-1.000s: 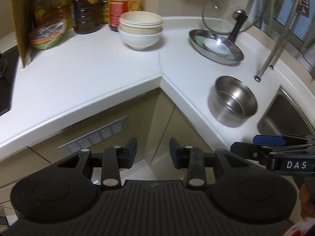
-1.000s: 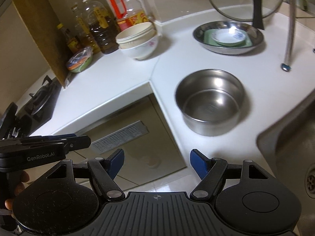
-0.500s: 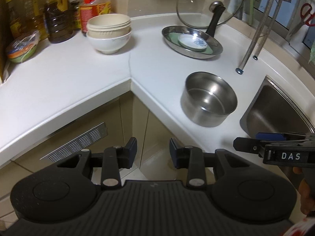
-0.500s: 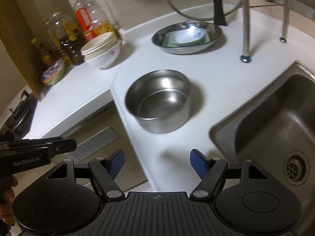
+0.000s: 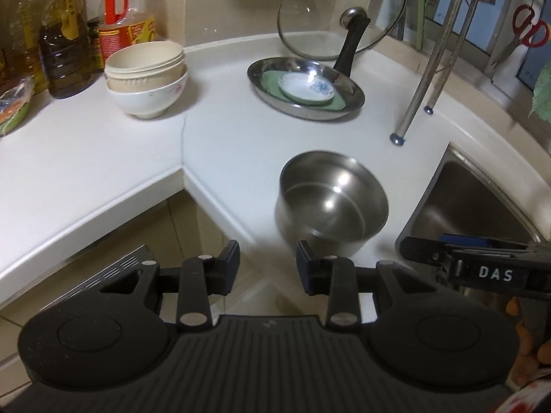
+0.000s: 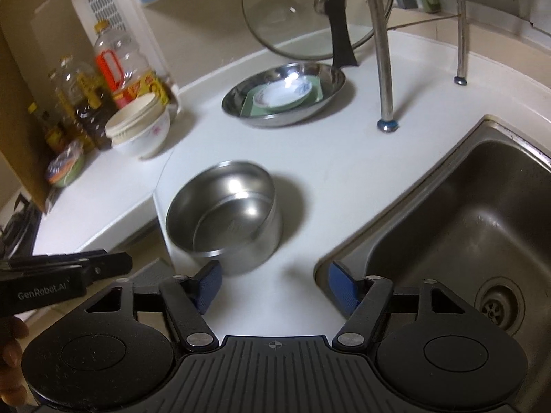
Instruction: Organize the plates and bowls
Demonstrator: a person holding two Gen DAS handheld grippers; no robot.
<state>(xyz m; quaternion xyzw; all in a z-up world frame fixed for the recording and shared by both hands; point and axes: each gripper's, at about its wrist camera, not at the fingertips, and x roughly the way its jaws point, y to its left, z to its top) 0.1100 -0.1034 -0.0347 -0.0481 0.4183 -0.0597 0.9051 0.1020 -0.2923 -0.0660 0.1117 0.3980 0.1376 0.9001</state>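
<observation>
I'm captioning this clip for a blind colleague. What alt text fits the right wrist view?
An empty steel pot sits on a white corner counter just ahead of the right gripper, whose jaws are closing on nothing. Behind it are stacked bowls and a pan holding a small plate; a sink lies right.

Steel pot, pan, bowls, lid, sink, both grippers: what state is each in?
Steel pot: upright, empty.
Pan: holds green plate, small dish.
Bowls: stacked upright.
Glass lid: leaning against wall.
Sink: empty.
Left gripper: open, empty.
Right gripper: closing, nothing between.
</observation>
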